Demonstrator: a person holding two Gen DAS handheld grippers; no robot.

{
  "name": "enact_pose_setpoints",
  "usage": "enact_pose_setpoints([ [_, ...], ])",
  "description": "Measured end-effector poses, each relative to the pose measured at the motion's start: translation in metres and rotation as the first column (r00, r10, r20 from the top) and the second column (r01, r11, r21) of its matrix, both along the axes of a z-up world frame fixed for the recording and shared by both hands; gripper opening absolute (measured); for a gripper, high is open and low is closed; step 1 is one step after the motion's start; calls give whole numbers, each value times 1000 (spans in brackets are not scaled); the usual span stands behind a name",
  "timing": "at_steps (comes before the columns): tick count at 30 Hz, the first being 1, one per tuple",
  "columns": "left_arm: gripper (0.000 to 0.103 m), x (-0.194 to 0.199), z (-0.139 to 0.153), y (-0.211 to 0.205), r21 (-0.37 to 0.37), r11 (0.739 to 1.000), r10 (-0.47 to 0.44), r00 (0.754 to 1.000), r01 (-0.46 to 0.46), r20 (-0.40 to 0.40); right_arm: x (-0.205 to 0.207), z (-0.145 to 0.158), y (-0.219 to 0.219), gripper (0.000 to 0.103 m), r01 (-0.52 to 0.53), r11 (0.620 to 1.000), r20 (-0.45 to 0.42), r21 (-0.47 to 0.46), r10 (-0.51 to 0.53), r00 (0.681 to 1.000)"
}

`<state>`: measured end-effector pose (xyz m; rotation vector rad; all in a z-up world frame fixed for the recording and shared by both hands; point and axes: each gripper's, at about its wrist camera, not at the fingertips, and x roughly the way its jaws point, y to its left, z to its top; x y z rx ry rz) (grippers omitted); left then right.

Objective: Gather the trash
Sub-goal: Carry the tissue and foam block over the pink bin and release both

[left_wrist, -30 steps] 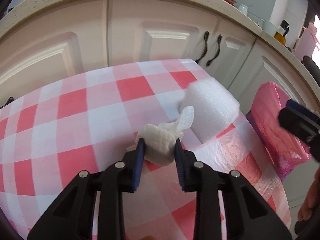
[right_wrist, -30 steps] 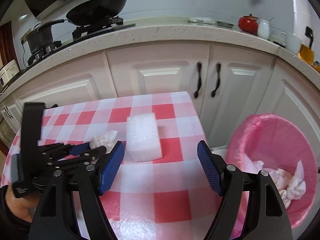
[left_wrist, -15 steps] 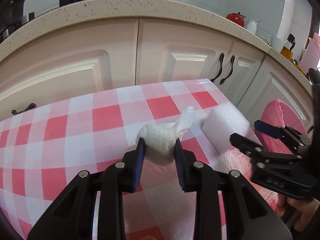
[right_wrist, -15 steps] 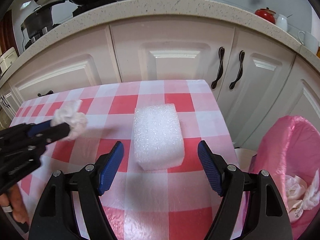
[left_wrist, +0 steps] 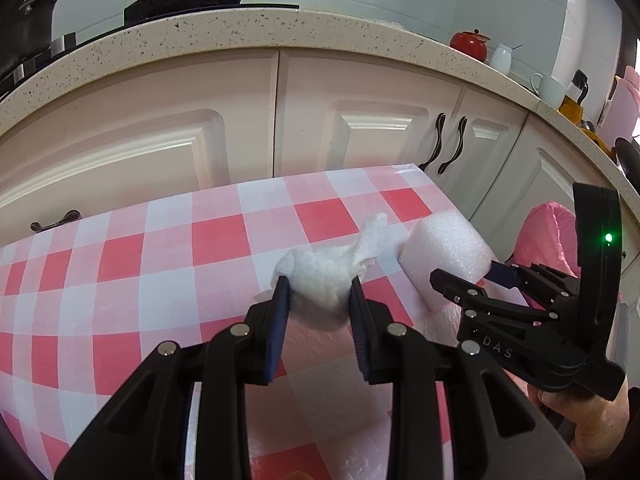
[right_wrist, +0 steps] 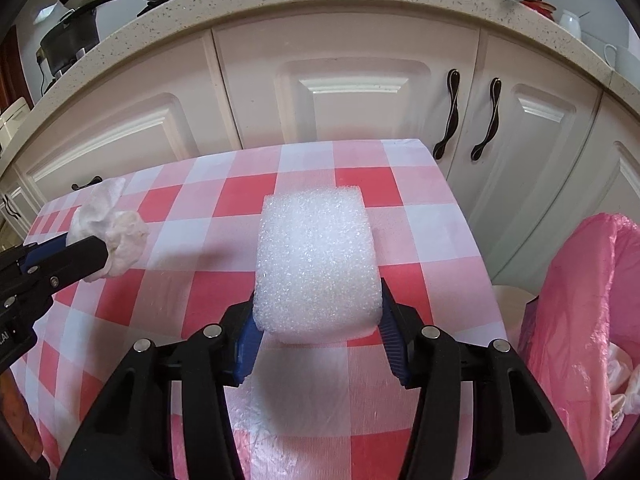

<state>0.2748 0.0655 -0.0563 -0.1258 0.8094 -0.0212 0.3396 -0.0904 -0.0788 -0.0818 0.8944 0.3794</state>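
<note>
My left gripper (left_wrist: pixel 318 298) is shut on a crumpled white tissue (left_wrist: pixel 328 276) and holds it above the red-and-white checked table (left_wrist: pixel 160 280). It also shows at the left of the right wrist view, with the tissue (right_wrist: pixel 116 236). A white foam block (right_wrist: pixel 316 260) lies on the table near its right edge. My right gripper (right_wrist: pixel 318 316) has its jaws on both sides of the block's near end, with the blue pads (right_wrist: pixel 390 340) touching its sides. The block also shows in the left wrist view (left_wrist: pixel 446 256), with the right gripper (left_wrist: pixel 468 276) at it.
A bin with a pink bag (right_wrist: pixel 580 320) stands right of the table and holds white tissues. White kitchen cabinets (right_wrist: pixel 352 88) with black handles stand behind the table. Pots, a red pot (left_wrist: pixel 468 42) and cups sit on the counter above.
My right gripper has moved forward to the foam block and closed in until its pads touch the sides. My left gripper has lifted a little with the tissue.
</note>
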Motion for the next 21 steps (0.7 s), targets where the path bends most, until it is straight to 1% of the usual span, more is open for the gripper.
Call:
enact_pose_setpoints([
  [10, 28, -10, 16, -10, 6, 1000, -7, 1000, 6, 29, -21, 31, -19, 50, 26, 999, 56, 34, -27, 998],
  [21, 28, -21, 50, -44, 18, 999, -49, 995, 48, 90, -48, 75, -61, 50, 68, 996, 139, 59, -76, 987],
])
